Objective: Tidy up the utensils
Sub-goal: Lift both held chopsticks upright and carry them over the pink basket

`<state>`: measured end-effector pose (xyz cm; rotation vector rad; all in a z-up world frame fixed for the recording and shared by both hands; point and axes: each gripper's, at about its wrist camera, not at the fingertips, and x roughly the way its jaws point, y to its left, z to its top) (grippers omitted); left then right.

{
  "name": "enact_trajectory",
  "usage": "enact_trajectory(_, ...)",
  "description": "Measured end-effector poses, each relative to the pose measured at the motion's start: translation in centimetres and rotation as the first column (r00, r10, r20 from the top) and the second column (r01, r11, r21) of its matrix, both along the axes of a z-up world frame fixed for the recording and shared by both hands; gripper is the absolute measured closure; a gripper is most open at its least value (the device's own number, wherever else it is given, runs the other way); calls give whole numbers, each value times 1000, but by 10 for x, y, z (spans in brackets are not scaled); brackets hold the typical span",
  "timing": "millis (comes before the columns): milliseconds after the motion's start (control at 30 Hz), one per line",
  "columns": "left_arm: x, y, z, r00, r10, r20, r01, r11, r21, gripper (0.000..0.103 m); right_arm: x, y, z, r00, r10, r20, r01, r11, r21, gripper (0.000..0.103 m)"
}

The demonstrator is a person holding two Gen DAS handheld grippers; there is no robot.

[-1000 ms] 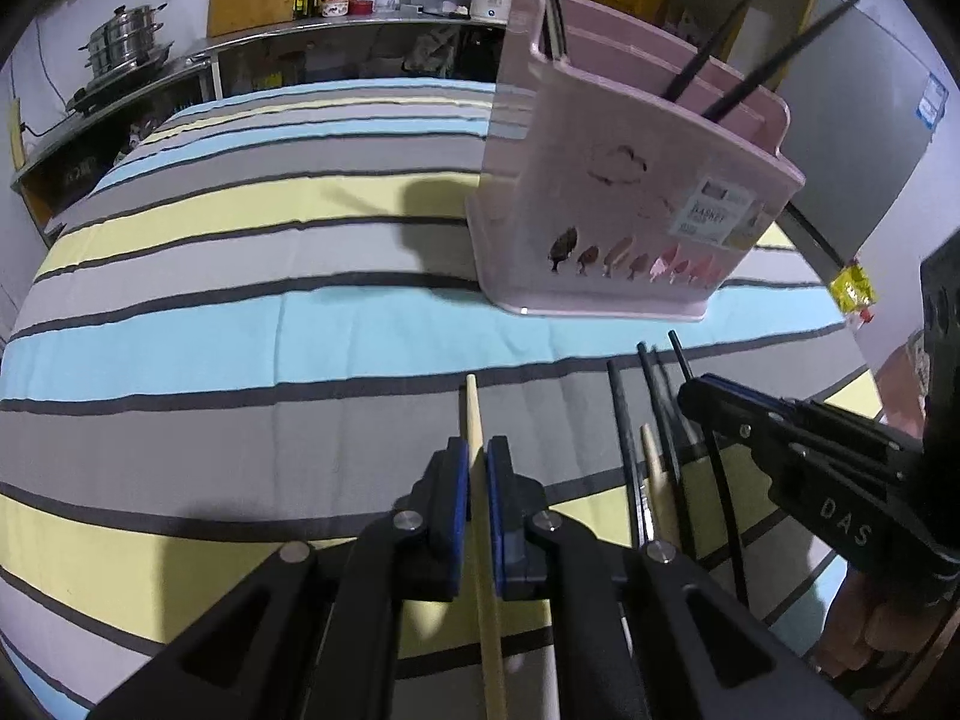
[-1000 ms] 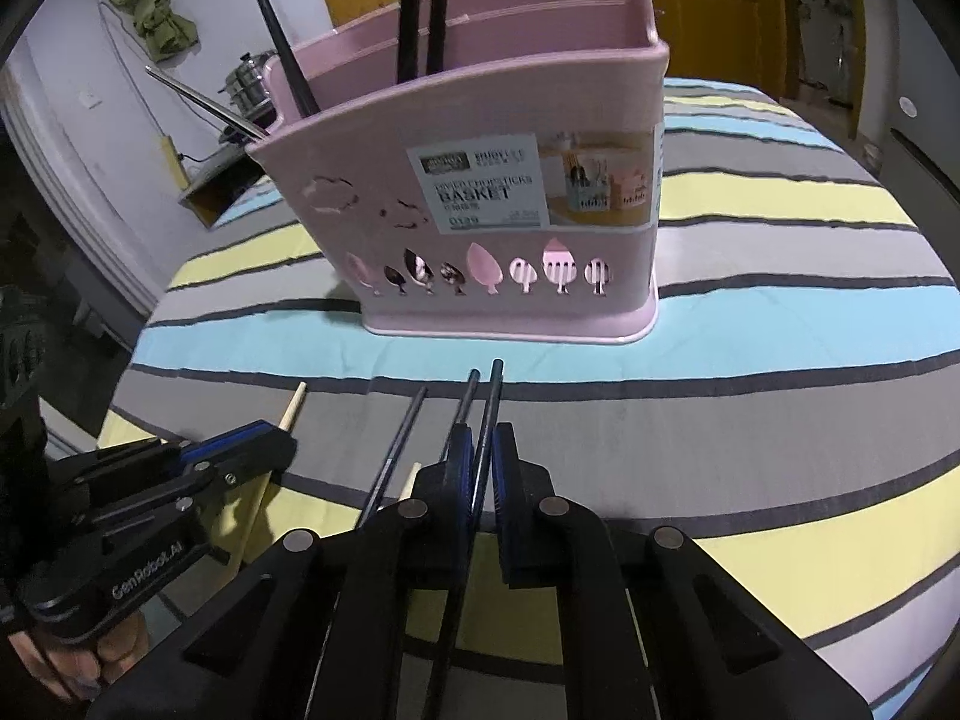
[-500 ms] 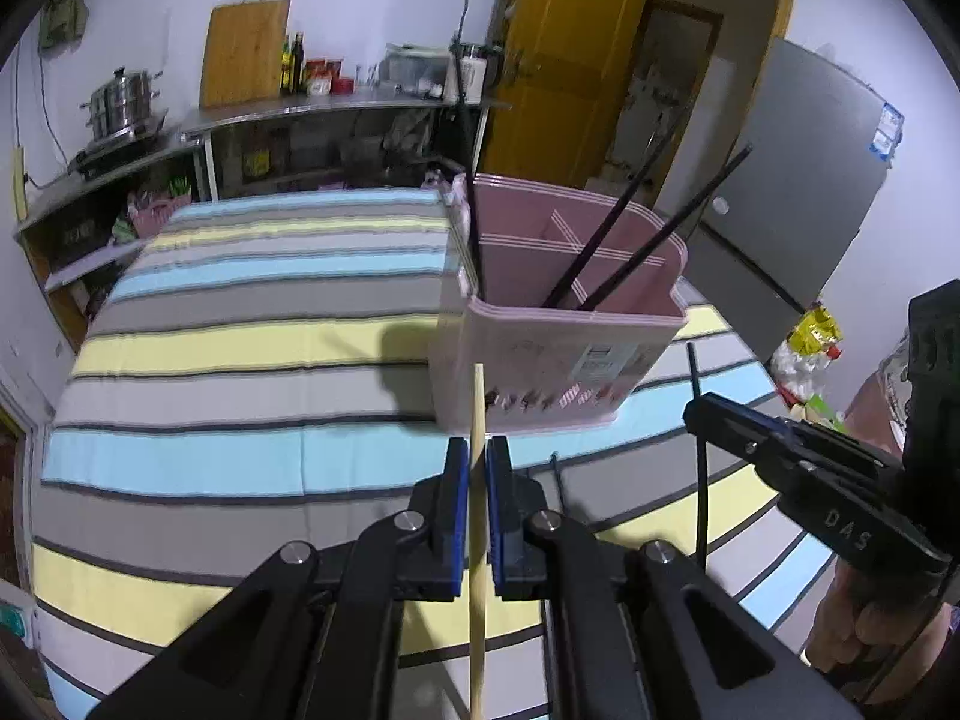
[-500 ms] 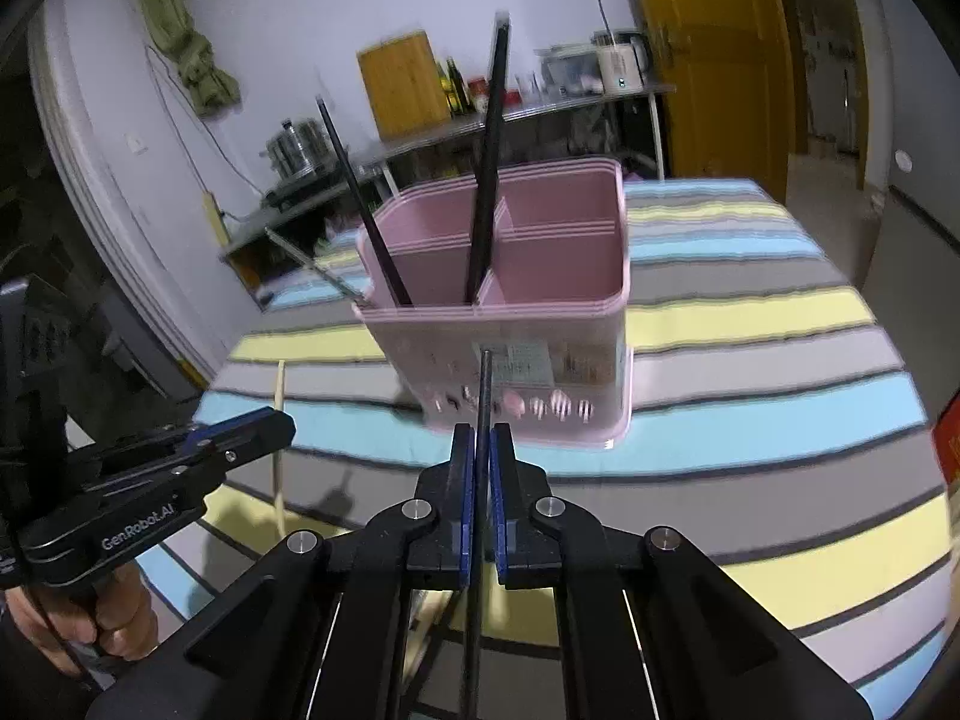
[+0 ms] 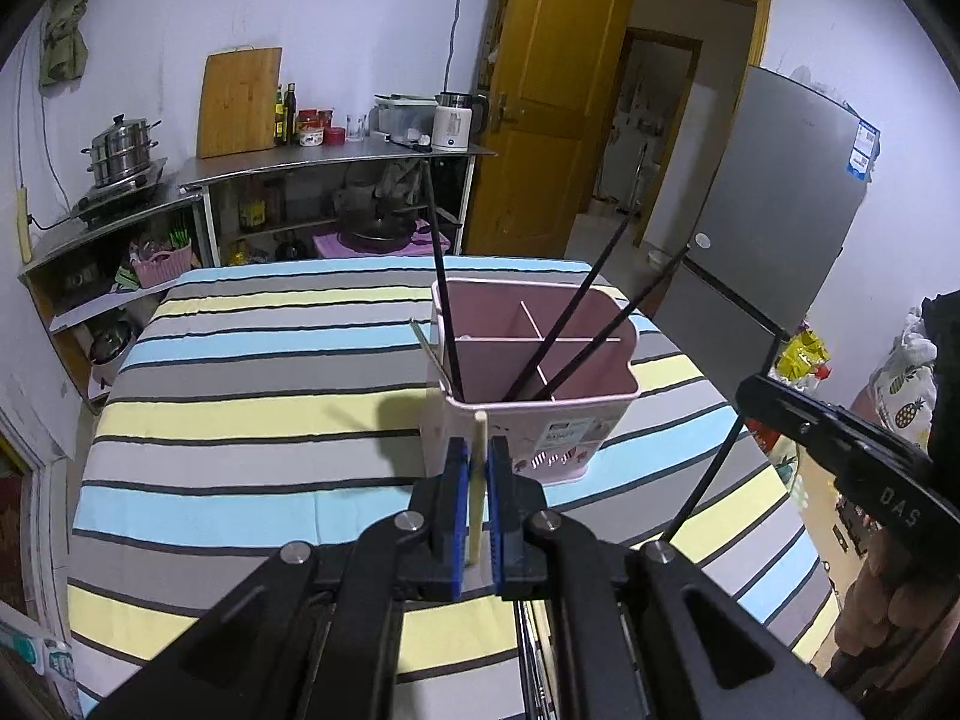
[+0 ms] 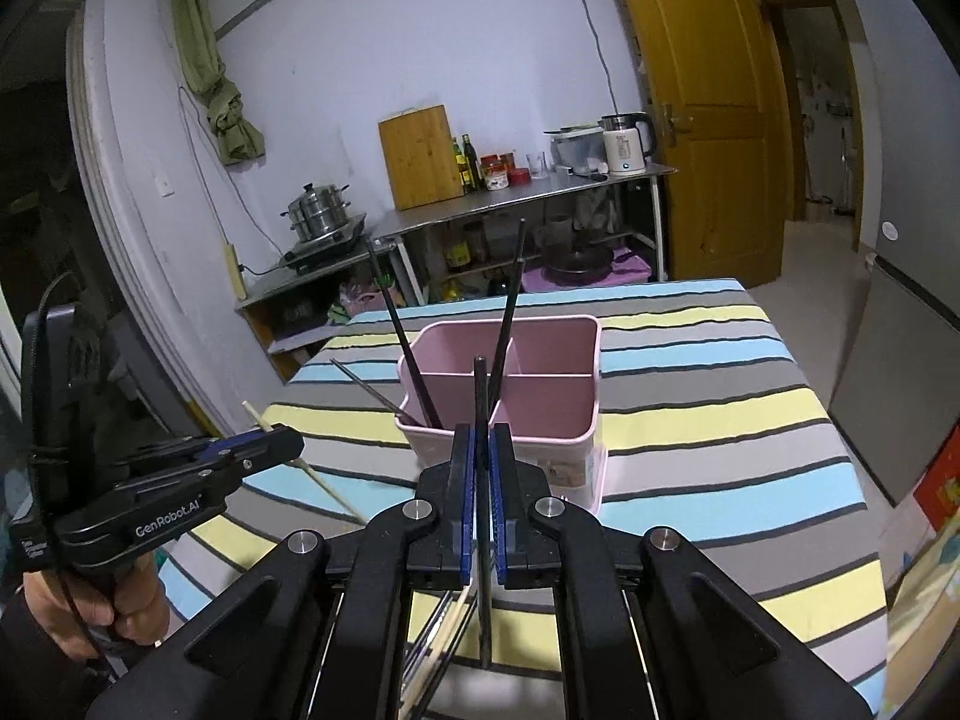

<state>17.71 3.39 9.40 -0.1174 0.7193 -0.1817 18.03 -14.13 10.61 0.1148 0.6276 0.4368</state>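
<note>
Carrying chopsticks toward pink basket (image 5: 591,414) at frame centre | left gripper (image 5: 474,480) clamps wooden chopstick (image 5: 477,516), right gripper (image 6: 480,468) clamps black chopstick (image 6: 482,540) | next: tip over rim, release into compartment

Both tools are matte black linkages with round silver screws behind blue-padded jaws. The left gripper (image 6: 282,447) carries white "GenRobot.AI" lettering and a thin black cable; the right gripper (image 5: 753,393) shows "DAS" further back along its body.
</note>
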Motion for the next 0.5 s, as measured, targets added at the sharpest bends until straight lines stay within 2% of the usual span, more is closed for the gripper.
enact_trajectory(133, -6, 1, -8, 1000, 3, -14, -3, 1000, 7, 96, -5, -5, -1, 1000, -4, 3, 4, 1000, 3, 98)
enact_trajectory(500, -14, 3, 4, 1000, -2, -29, 1, 1000, -13, 96, -16, -9, 14, 999, -7, 34, 7, 1000, 3, 99)
